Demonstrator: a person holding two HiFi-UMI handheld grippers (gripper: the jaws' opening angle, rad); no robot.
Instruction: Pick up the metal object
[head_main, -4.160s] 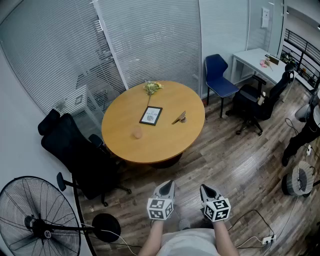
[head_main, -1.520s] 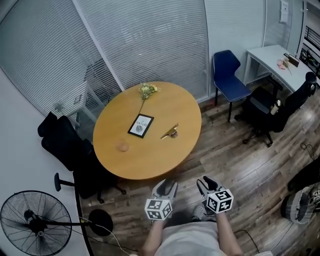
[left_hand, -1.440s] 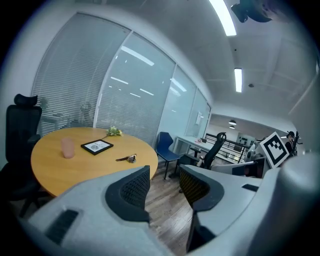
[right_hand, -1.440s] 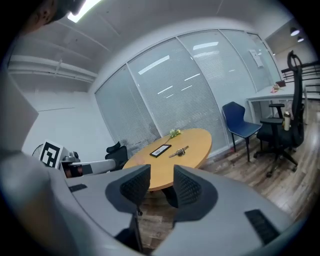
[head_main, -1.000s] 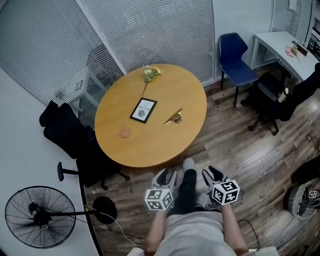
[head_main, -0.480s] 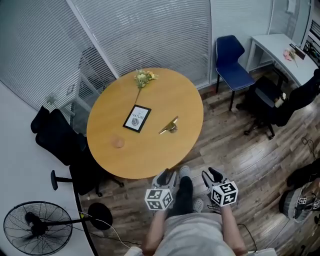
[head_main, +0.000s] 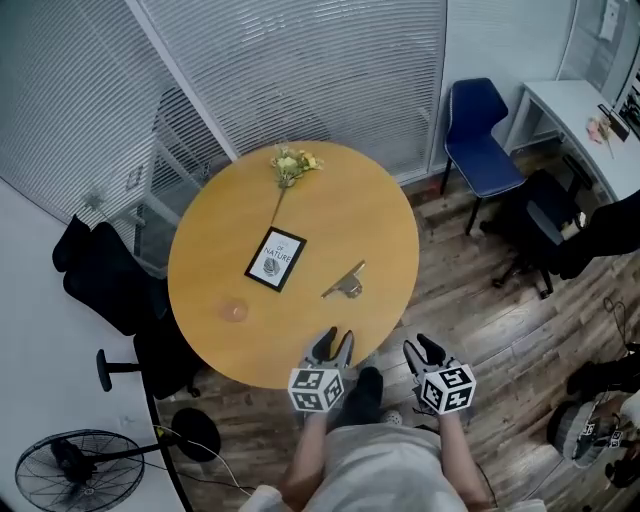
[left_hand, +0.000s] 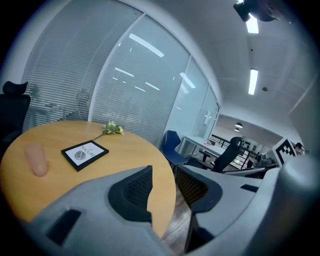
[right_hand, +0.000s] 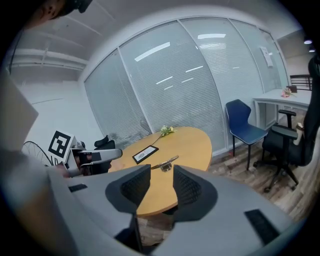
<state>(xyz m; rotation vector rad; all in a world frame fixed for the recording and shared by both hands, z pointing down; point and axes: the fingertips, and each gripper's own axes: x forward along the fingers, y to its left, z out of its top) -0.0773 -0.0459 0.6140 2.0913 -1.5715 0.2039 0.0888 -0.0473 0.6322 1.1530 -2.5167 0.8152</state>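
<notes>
A slim brass-coloured metal object (head_main: 345, 283) lies on the round wooden table (head_main: 380, 215), toward its near right side; the right gripper view has the metal object (right_hand: 165, 163) just beyond the jaws. My left gripper (head_main: 333, 345) hovers at the table's near edge, open with nothing between its pads (left_hand: 135, 187). To its right, my right gripper (head_main: 421, 350) is held over the floor just off the table edge, also open and empty. Both grippers are well short of the metal object.
On the table are a black-framed card (head_main: 275, 258), a flower sprig (head_main: 290, 165) and a small pinkish object (head_main: 234, 310). Black office chairs (head_main: 100, 285) stand at the left and a blue chair (head_main: 485, 125) at the right. A floor fan (head_main: 70, 470) stands at the lower left.
The person has stepped toward the table. The table now lies closer, and both grippers have come up to its near edge.
</notes>
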